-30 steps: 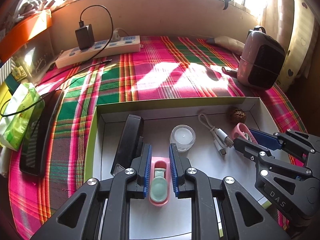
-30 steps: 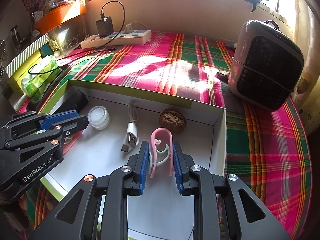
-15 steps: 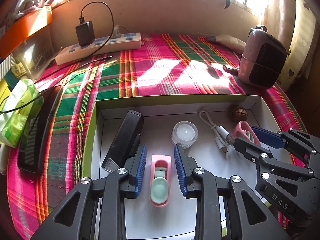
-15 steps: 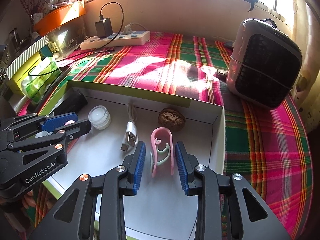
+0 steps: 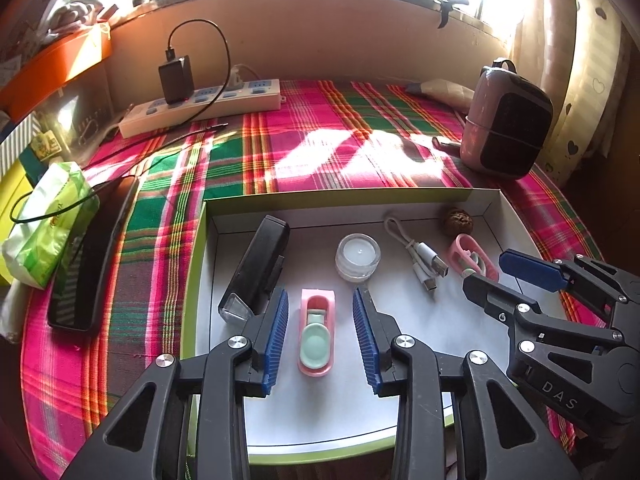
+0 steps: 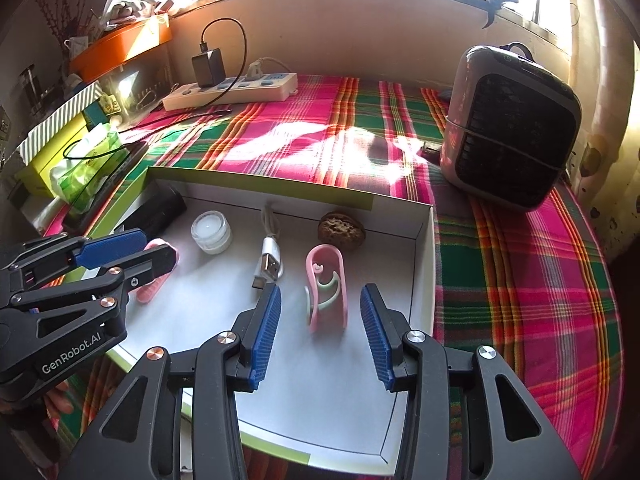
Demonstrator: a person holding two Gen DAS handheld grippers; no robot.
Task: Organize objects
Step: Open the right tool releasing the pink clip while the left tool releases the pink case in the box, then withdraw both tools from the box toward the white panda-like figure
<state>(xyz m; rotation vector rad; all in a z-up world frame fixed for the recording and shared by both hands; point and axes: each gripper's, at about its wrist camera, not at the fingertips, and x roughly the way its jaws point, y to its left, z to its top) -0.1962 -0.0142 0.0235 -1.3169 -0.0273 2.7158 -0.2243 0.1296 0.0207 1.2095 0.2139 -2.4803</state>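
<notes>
A white box with a green rim (image 5: 336, 196) holds a black stapler (image 5: 256, 270), a small white jar (image 5: 357, 256), a white USB cable (image 5: 424, 260), a walnut (image 5: 459, 220), a pink and green holder (image 5: 316, 332) and a pink loop clip (image 6: 326, 286). My left gripper (image 5: 320, 330) is open, its jaws on either side of the pink and green holder without touching it. My right gripper (image 6: 320, 328) is open, its jaws on either side of the pink loop clip. Both objects lie on the box floor.
The box sits on a plaid cloth (image 5: 320, 140). A pink and black heater (image 6: 508, 128) stands at the right. A power strip with a charger (image 5: 200, 104), a phone (image 5: 92, 252) and a green tissue pack (image 5: 48, 220) lie at the left and back.
Both grippers have opened wide. The left let go of the pink and green holder, the right let go of the pink loop clip. Both drew back slightly.
</notes>
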